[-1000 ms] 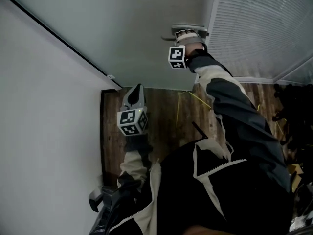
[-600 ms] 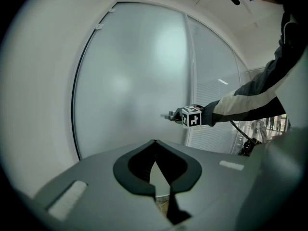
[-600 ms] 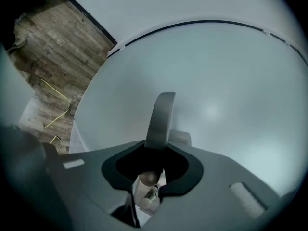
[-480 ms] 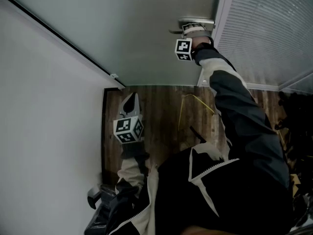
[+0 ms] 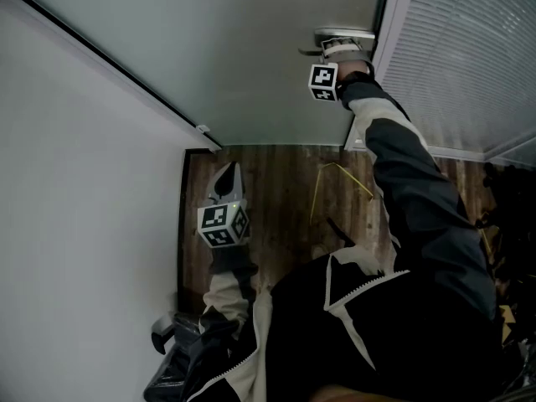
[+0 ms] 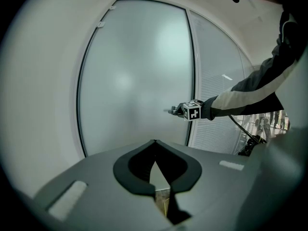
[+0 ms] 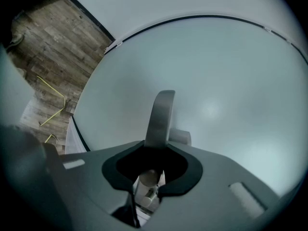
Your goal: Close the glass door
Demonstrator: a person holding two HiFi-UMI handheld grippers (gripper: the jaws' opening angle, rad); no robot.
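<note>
The door point(image 5: 251, 65) stood ahead, with the wall point(image 5: 75, 224) to its left and the blinds point(image 5: 461, 65) to its right. The handle point(image 5: 343, 36) sat on the door by its right edge, just beside the blinds. The right tongs point(image 5: 337, 50), jaws just closing, had the handle between them. The left tongs point(image 5: 228, 172) hung lower left, near the wall, over the floor point(image 5: 276, 191), well apart from the handle. A cable point(image 5: 335, 174) lay on the floor to their right.

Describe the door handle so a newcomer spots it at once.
Find the big frosted glass door. At its edge beside the blinds sits a silver lever handle, the only metal fitting there, gripped by the right claw.
</note>
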